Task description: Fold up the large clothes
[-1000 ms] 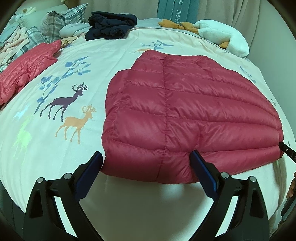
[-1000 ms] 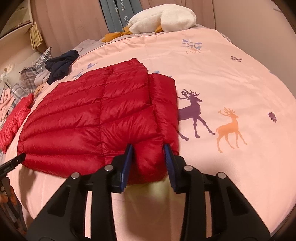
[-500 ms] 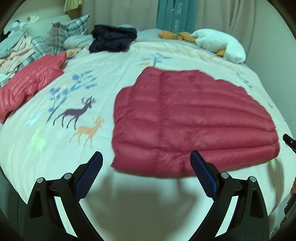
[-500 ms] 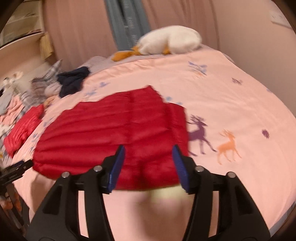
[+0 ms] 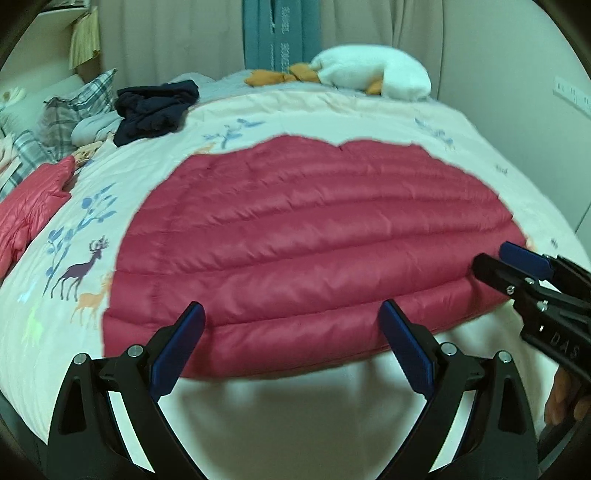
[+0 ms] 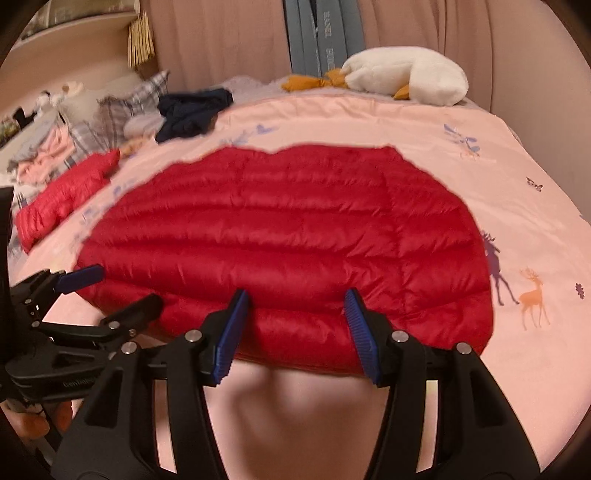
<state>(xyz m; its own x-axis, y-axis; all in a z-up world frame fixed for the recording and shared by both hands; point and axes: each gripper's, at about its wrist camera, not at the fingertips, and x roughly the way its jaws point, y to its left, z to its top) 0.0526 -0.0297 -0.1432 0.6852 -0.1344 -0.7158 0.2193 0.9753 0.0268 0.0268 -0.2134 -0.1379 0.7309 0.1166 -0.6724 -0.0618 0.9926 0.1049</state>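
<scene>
red down jacket [image 5: 310, 251] fills the middle of the left wrist view, lying flat on a cream duvet cover [image 5: 332, 114] printed with deer and blue plants. the left gripper [image 5: 291, 347] sits at the bottom of the frame, jaws spread wide and empty, its blue pads just over the jacket's near hem. the right gripper [image 5: 517, 258] pokes in from the right edge beside the jacket's corner, with fingers [image 5: 563, 391] of a hand below it. at upper left lie a dark navy garment [image 5: 155, 107], plaid pillows [image 5: 74, 110] and a second red jacket [image 5: 33, 206]. a white goose plush [image 5: 373, 74] rests at the head of the bed in front of pale curtains [image 5: 177, 37].

in the right wrist view the down jacket [image 6: 280, 236] again takes the centre, spread on the same duvet cover [image 6: 369, 114], here tinted pink. the right gripper [image 6: 299, 332] stands at the bottom centre, jaws parted about halfway, nothing pinched, pads over the hem. the left gripper [image 6: 96, 291] shows at the left edge, spread, near the jacket's left corner. the navy garment [image 6: 192, 110], the second red jacket [image 6: 62, 199] and the goose plush [image 6: 406, 74] lie toward the top; a shelf [image 6: 74, 18] is at upper left.
</scene>
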